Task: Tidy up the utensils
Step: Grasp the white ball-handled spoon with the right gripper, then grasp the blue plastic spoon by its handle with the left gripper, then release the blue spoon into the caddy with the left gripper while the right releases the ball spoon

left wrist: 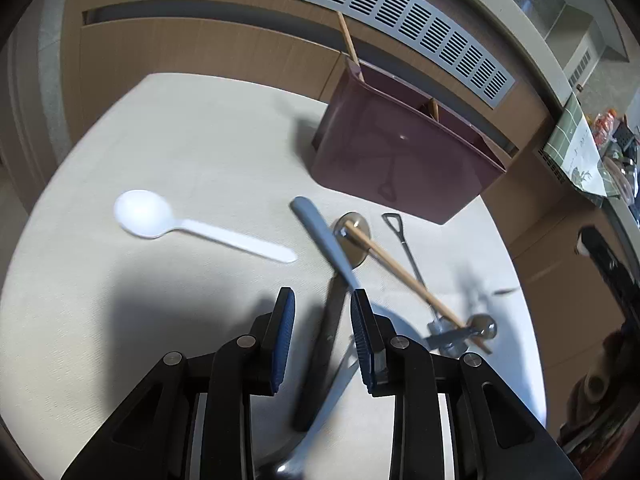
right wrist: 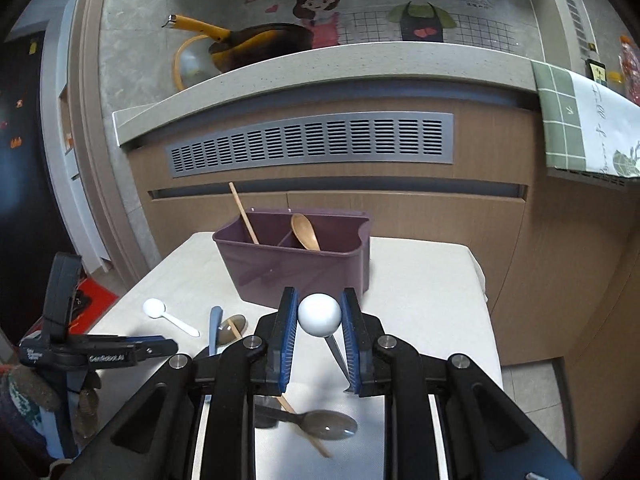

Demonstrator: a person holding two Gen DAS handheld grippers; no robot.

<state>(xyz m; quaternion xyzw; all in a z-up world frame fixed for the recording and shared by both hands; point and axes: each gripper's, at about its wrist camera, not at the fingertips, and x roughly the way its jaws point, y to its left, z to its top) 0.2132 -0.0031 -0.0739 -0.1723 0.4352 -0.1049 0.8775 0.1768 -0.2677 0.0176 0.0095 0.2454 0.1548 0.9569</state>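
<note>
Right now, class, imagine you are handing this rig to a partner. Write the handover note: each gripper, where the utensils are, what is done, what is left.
Left gripper: open, above a dark-handled utensil lying on the table; it grips nothing.
Right gripper: shut on a white round-headed utensil, held in front of the purple caddy.
Done: one chopstick stands in the caddy's left compartment and a wooden spoon in its right.
Left: the held piece, plus the white plastic spoon, blue-grey handled utensil, second chopstick, metal spoons and the dark-handled one, all on the table.
</note>
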